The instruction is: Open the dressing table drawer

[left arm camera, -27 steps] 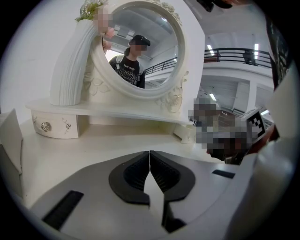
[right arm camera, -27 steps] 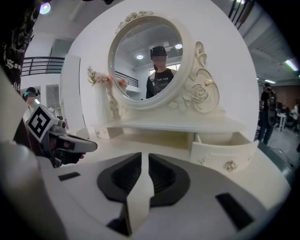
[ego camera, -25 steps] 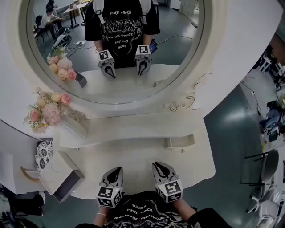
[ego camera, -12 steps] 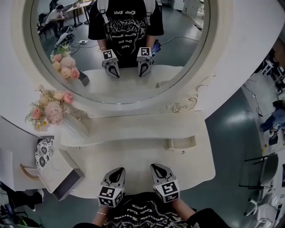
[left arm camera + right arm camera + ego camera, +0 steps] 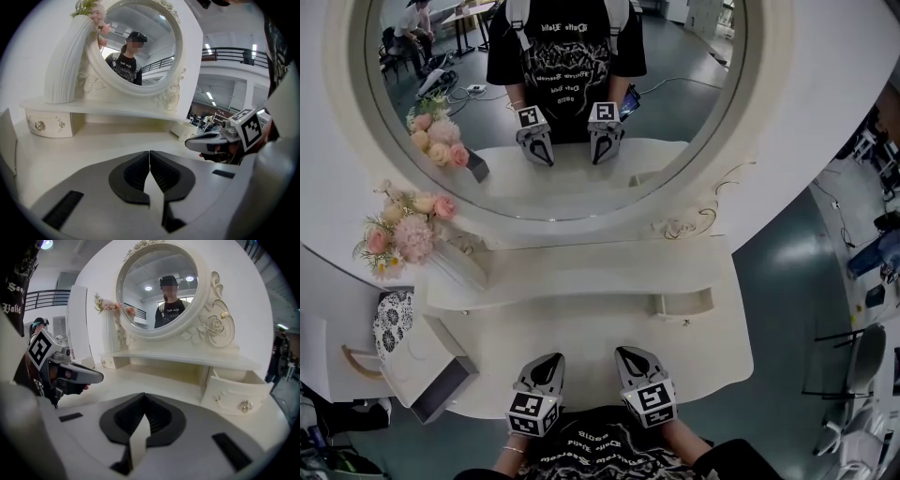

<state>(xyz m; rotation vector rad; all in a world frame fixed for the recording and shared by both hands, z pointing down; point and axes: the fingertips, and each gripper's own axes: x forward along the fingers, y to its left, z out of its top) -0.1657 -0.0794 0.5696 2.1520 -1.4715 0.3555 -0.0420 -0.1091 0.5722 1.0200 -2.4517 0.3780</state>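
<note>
Left gripper [image 5: 547, 360] and right gripper [image 5: 629, 355]: held side by side at the near edge of the dressing table [image 5: 581, 323], angled down toward its top. Both jaw pairs closed, nothing between them. Positions unchanged from a second ago. Small right drawer [image 5: 236, 398]: stands pulled out under the shelf, apart from both grippers; its knob shows only in the right gripper view. Shut left drawer [image 5: 47, 125]: front shows in the left gripper view alone.
</note>
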